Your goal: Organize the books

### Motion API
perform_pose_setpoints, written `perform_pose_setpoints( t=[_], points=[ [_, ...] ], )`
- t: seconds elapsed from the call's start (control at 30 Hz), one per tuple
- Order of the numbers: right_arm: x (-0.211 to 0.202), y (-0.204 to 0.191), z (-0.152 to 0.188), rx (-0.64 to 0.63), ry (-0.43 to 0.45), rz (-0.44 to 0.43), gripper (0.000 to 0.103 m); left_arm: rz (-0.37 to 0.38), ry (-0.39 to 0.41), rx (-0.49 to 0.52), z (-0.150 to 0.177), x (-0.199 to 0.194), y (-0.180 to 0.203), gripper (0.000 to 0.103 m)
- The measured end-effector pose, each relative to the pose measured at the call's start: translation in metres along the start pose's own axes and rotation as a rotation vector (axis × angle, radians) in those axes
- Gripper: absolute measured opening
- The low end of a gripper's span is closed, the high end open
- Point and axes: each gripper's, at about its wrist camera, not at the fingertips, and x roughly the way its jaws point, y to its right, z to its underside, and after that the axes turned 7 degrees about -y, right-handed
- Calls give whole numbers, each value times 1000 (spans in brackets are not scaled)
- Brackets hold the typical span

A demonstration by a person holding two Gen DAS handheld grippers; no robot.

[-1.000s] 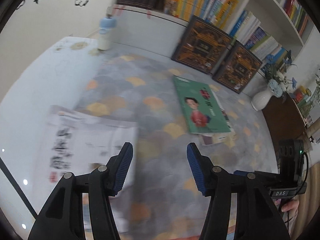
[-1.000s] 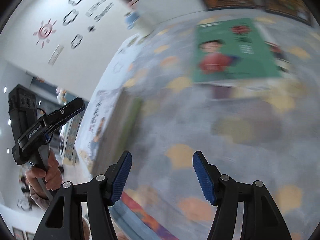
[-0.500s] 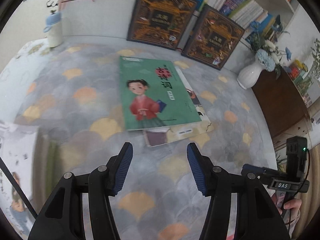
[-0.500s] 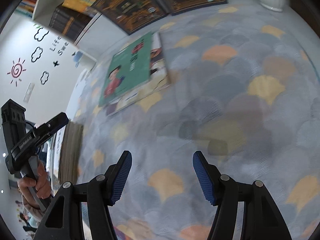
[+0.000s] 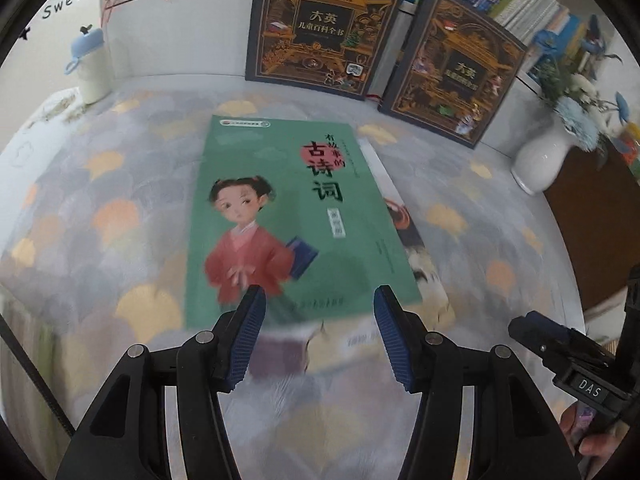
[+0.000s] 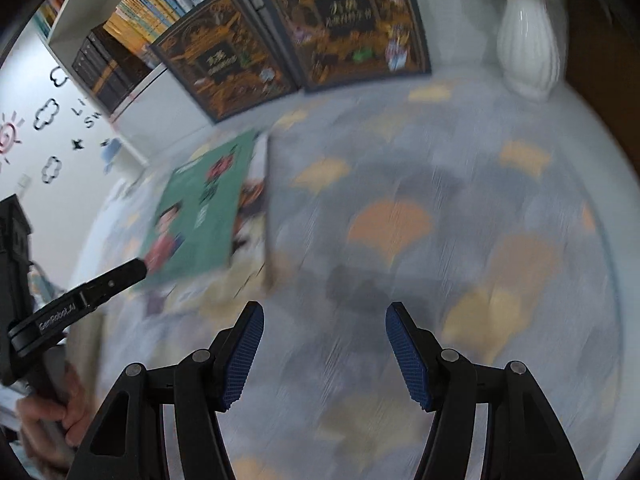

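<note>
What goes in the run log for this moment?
left gripper: open, empty, over near edge of green book | right gripper: open, empty, over patterned cloth | green book: flat atop another book

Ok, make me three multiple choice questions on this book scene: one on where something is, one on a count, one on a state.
1. Where does the green book lie?
A. flat on top of another book
B. upright on the shelf
C. inside the vase

2. How many big dark ornate books lean against the shelf unit?
A. one
B. two
C. four

3. How does the left gripper stand?
A. shut on the green book
B. jaws open, nothing between them
C. shut on the bottle

Answers:
1. A: another cover pokes out under its right and near edges.
2. B: the two stand side by side, left of the white vase.
3. B: only the patterned cloth and book show in the gap.
</note>
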Motion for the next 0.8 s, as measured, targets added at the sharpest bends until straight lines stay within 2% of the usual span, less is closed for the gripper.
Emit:
perform_pose_setpoints(
  t=[0.1, 0.17, 0.2, 0.27, 0.33, 0.37, 0.43, 0.5, 0.6, 0.8],
  points=[
    [17, 4, -20, 12, 18, 34, 64, 9, -2, 2, -7, 19, 4, 54],
    [29, 8, -30, 19, 38, 41, 64, -13, 4, 13, -8, 31, 7, 54],
    [35, 10, -35, 13, 60, 33, 64, -49, 45, 37, -6, 33, 10, 55],
    [42, 8, -37, -8, 93, 30, 67, -96, 81, 82, -3, 37, 16, 61],
    [44, 4, -32, -69, 135, 26, 72, -93, 109, 115, 0, 40, 20, 70],
    [46, 0, -30, -106, 139, 28, 72, -92, 120, 130, 1, 41, 21, 73],
    [47, -6, -27, -163, 131, -26, 72, -123, 137, 183, 6, 43, 26, 75],
    [48, -10, -25, -185, 122, -69, 72, -118, 147, 189, 7, 44, 26, 76],
    [50, -11, -25, -187, 121, -70, 73, -97, 146, 172, 6, 43, 22, 78],
    [48, -9, -24, -171, 121, -95, 73, -109, 145, 182, 7, 45, 26, 82]
  ],
)
